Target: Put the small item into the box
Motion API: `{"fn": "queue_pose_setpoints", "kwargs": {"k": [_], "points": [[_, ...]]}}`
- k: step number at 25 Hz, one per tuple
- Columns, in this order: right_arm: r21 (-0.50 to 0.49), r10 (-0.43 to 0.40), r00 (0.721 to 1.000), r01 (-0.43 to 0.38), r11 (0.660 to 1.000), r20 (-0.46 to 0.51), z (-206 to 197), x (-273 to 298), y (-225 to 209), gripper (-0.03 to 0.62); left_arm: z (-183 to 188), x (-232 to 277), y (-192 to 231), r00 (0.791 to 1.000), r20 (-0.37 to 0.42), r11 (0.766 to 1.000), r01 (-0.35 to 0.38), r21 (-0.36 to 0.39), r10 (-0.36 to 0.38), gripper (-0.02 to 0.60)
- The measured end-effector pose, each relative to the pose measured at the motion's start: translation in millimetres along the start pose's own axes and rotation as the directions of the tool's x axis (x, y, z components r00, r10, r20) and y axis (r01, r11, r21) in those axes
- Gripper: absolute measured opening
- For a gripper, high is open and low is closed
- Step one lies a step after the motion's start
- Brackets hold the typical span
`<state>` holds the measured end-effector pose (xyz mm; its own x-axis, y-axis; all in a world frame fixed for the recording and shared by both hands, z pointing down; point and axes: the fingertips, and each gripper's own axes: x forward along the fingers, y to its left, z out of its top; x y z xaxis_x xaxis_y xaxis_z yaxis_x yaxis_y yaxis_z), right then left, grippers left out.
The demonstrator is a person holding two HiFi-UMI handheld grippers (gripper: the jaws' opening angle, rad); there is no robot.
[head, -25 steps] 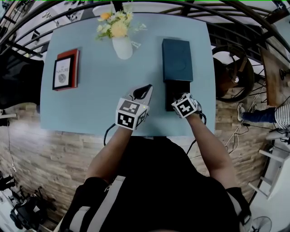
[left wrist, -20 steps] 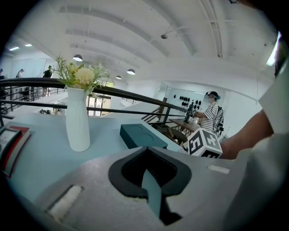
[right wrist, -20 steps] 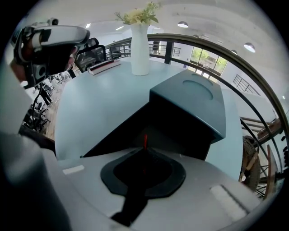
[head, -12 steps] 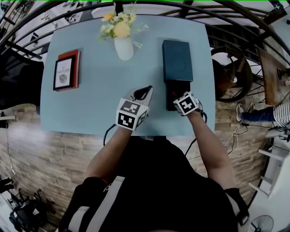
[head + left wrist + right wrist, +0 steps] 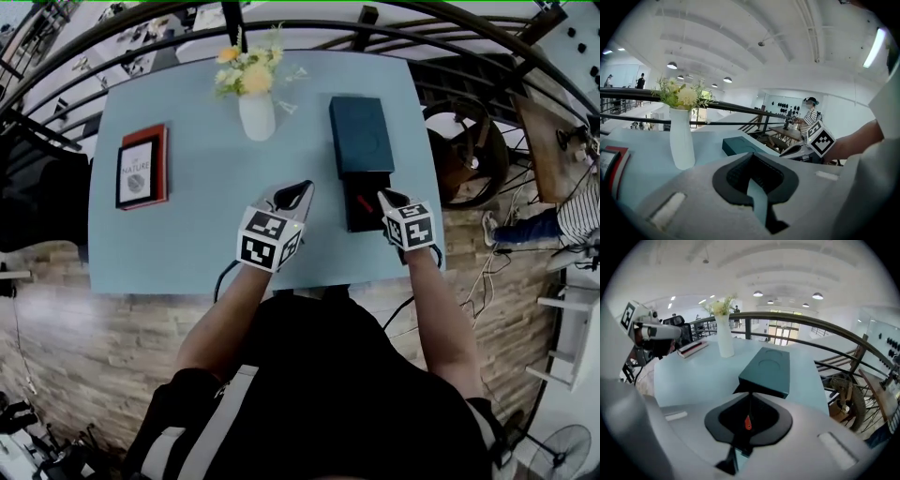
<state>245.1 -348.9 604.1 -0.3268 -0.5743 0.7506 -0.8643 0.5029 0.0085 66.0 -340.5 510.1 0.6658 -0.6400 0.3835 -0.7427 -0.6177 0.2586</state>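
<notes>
Small red sliver item (image 5: pixel 361 202), down in the one open black box (image 5: pixel 375 221)
It lies slantwise on the box floor, too tiny to tell its ends apart. Of the two grippers, the right gripper (image 5: pixel 385 196) has backed off from over the box to its right edge, jaws pinched together on nothing. The left gripper (image 5: pixel 301 191) is closed and empty too.
</notes>
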Motion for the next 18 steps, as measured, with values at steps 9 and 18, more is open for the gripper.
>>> {"fn": "queue_pose_setpoints", "kwargs": {"k": [9,18], "points": [[0.081,-0.044,0.967,0.024,0.996,0.253,50.7,-84.5,37.4,0.0,44.2,-17.2,-14.6,0.992,0.046,0.989,0.114,0.092,-0.118,0.008],[0.153,-0.159,0.829,0.09,0.984,0.536,83.5,-192.5,1.6,0.0,83.0,-9.7,-42.0,0.99,0.116,0.99,0.072,0.118,-0.085,0.006]]}}
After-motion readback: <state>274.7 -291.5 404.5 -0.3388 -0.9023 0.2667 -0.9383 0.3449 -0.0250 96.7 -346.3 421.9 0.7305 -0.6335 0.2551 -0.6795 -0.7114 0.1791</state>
